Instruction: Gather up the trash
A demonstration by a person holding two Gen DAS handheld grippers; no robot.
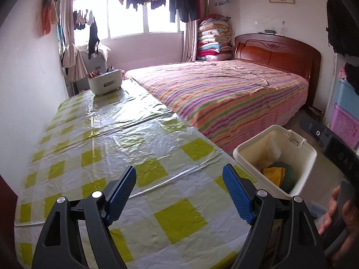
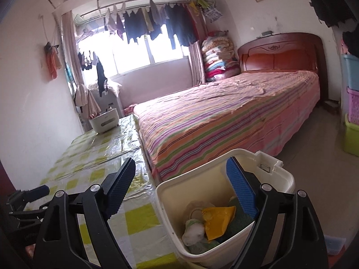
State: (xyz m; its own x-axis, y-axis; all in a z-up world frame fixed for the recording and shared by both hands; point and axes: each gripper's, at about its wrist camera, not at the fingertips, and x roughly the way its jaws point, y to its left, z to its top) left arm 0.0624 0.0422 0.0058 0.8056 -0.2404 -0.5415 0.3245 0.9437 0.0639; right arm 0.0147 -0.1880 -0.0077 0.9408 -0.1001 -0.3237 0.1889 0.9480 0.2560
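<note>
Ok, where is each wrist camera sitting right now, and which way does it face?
Left wrist: over the checked table, facing the window; own open left gripper, a hand at right.
Right wrist: above the bin, facing the window; own open right gripper, empty.
Shared: table, bin, striped bed, white container.

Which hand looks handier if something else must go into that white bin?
Probably the right. The right gripper hangs open and empty directly over the white bin, with the yellow wrapper below. The left gripper is open over the checked tablecloth, beside the bin.
</note>
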